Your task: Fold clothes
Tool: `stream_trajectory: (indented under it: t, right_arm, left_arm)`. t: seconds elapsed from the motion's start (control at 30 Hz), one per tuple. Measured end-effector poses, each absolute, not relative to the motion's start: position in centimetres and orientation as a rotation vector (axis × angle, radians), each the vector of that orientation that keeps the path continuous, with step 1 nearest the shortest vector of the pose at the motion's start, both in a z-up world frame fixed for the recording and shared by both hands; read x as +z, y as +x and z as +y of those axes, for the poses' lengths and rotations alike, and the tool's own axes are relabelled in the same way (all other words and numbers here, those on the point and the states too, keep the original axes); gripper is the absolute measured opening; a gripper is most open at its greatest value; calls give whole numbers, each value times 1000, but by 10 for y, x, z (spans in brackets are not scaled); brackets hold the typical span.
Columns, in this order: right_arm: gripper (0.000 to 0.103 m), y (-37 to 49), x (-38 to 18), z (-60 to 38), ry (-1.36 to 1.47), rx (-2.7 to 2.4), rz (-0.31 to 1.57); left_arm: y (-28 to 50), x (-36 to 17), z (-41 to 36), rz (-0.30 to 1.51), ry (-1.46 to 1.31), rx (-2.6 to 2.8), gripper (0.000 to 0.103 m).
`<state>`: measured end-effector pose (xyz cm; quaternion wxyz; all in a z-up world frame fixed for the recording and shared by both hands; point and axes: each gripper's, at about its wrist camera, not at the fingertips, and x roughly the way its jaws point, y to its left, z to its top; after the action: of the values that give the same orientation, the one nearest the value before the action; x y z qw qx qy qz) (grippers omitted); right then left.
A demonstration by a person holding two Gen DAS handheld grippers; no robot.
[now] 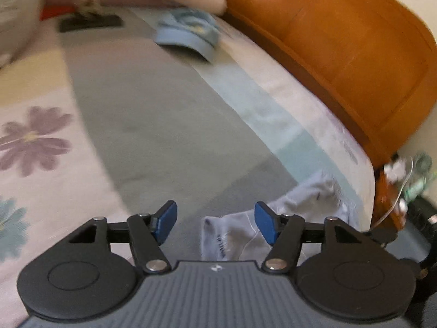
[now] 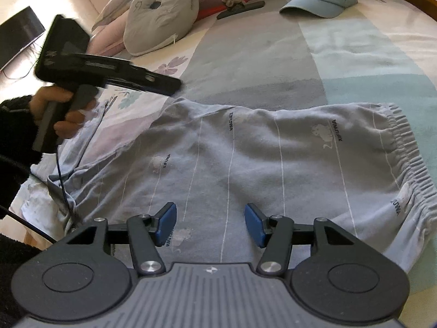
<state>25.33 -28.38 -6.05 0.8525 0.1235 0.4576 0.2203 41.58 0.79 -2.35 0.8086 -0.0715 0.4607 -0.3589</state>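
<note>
The grey striped shorts [image 2: 262,164] are laid flat on the bedspread [image 2: 355,54]. The right gripper [image 2: 210,224] and the left gripper [image 1: 215,222] are held apart, empty. A hem grasp is judged next.

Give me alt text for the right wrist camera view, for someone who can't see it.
Open right gripper hovers over pale grey-blue shorts spread flat on a patterned bed sheet, elastic waistband to the right. At left, a hand holds the left gripper above the shorts' far corner; a blue cap and grey pillow lie beyond.
</note>
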Motion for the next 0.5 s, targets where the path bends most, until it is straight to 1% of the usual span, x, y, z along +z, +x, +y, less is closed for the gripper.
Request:
stream_trajectory:
  t: [0.13,0.3,0.43,0.47,0.5]
  right_arm:
    - [65,257,-62,-283,272,466,963]
    - [69,263,-62,-279,257,471,971]
    - [73,268,-61,-274,238,467,977]
    - [73,269,-61,-273,233,464,978]
    - [73,271,-59,-271,229,456,977]
  left_arm:
    - [387,-15,37,965,-252,-769,67]
    - [354,-44,44,1059,-391,-841,70]
    - [354,-68,41,1110,-384,-806,70]
    - [357,-71,43,1093,-353,-763,62]
    - [360,-73,45,1078,-332,-724,60]
